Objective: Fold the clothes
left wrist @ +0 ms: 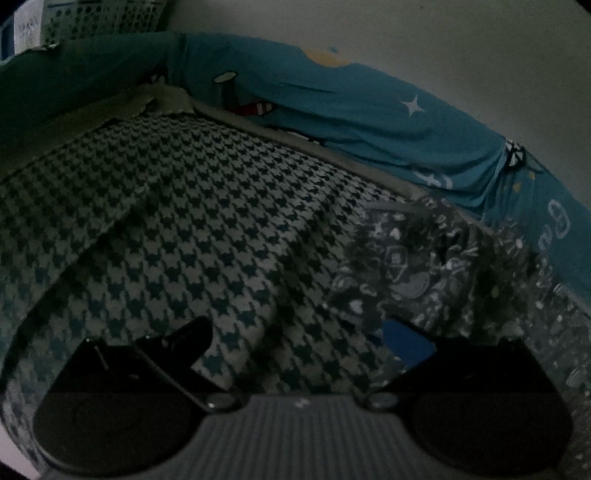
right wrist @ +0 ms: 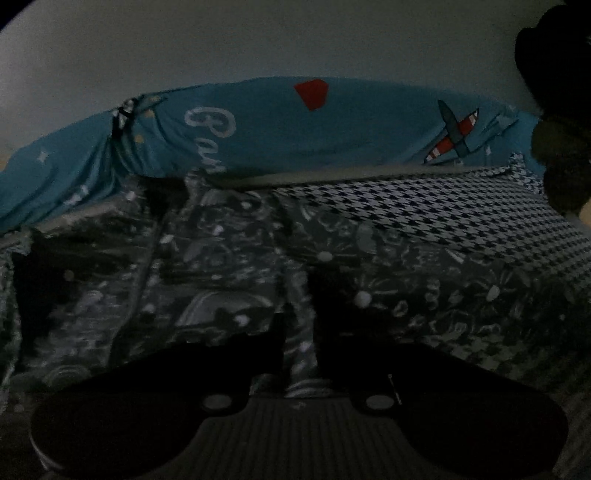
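Dim light covers a bed spread with a houndstooth-check cover, backed by a turquoise sheet printed with stars, white lettering and a little aeroplane, which bunches up along a pale wall. Far off at the upper left of the left wrist view stands a white perforated basket. Both tools tilt down toward the bed. From its own camera, the left gripper hangs over the check cover with its jaws spread wide and nothing between them; a patch of blue shows on the inner face of one of its fingers. The garment, a dark grey piece with a busy white doodle print, lies crumpled on the cover just beside that blue-patched finger, reaching toward the turquoise sheet. In the right wrist view the same dark grey piece spreads across most of the foreground, rumpled, with a seam or hem line running down through it and white dots scattered over the print. The right gripper is low over it, its jaws drawn close together with only a narrow strip of the printed cloth visible in the gap; in this darkness I cannot tell whether the pads actually pinch the fabric. Something dark and blurred fills the upper right edge of that view.
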The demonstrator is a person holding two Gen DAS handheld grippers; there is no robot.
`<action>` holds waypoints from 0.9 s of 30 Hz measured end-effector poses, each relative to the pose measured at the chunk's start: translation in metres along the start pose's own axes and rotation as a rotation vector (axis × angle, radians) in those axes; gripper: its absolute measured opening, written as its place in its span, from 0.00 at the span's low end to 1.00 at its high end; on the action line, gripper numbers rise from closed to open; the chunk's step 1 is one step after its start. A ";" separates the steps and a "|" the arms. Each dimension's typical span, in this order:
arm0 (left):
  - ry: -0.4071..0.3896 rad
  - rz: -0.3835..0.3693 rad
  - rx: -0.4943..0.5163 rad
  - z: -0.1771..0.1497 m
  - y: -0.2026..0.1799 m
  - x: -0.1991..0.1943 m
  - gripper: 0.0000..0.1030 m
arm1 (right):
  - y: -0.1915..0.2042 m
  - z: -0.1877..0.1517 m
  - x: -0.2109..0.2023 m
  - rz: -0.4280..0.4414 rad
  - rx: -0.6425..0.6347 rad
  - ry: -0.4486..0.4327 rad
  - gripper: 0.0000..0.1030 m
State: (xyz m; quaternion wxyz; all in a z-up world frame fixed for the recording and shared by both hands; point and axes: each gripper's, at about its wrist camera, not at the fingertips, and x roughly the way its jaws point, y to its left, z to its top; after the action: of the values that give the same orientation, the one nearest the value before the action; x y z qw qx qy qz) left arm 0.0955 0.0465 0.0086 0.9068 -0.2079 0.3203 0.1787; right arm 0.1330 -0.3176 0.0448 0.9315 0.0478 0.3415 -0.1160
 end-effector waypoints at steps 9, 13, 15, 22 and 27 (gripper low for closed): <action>0.000 -0.062 0.025 0.012 -0.015 0.022 0.90 | 0.049 -0.029 -0.014 0.162 -0.127 0.005 0.21; 0.021 -0.108 0.007 0.017 -0.018 0.035 0.90 | 0.069 -0.045 -0.011 0.201 -0.195 0.025 0.21; 0.038 -0.118 0.010 0.017 -0.021 0.042 0.91 | 0.074 -0.050 -0.008 0.209 -0.214 0.033 0.21; 0.086 -0.132 -0.013 0.012 -0.025 0.055 0.90 | 0.075 -0.053 0.007 0.215 -0.195 0.086 0.27; 0.098 -0.153 -0.058 0.016 -0.023 0.062 0.70 | 0.075 -0.055 0.013 0.217 -0.171 0.120 0.28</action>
State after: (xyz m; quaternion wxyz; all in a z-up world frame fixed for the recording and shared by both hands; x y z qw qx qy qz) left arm 0.1593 0.0468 -0.0144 0.8946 -0.2664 0.3420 0.1079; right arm 0.1269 -0.2383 -0.0053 0.9170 0.0116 0.3982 0.0180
